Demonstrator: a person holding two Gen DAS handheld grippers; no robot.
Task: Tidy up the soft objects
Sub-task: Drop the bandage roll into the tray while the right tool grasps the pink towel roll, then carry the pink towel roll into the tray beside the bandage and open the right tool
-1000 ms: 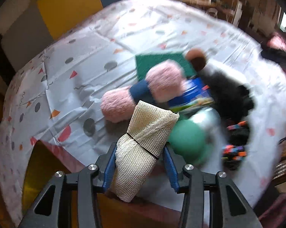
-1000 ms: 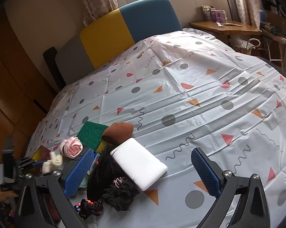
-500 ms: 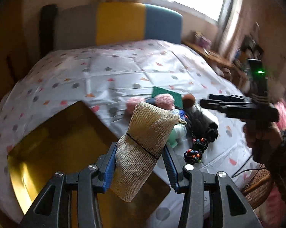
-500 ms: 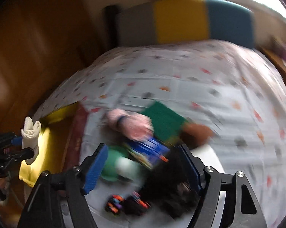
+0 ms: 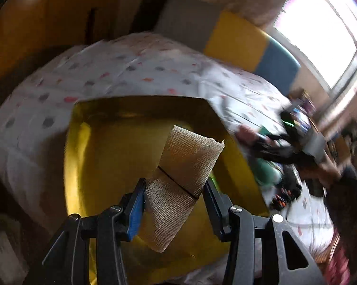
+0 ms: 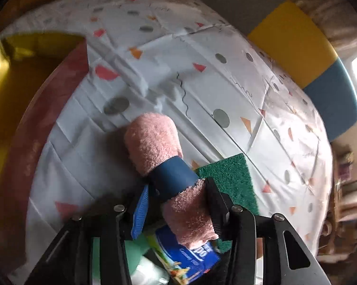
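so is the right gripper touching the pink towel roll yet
Touching: in the right wrist view the right gripper has just been closing, and its pads press the pink towel roll near its blue band.

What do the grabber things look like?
Each tool is black plastic with cut-out triangular arms and silver screw heads. The left tool and right tool have ridged finger pads, blue on one side and dark on the other. The person's dark sleeve shows.

Home bedroom: bed (image 6: 226, 71) under patterned sheet, padded headboard (image 6: 297, 42), bright window (image 5: 321, 30), cluttered desk.
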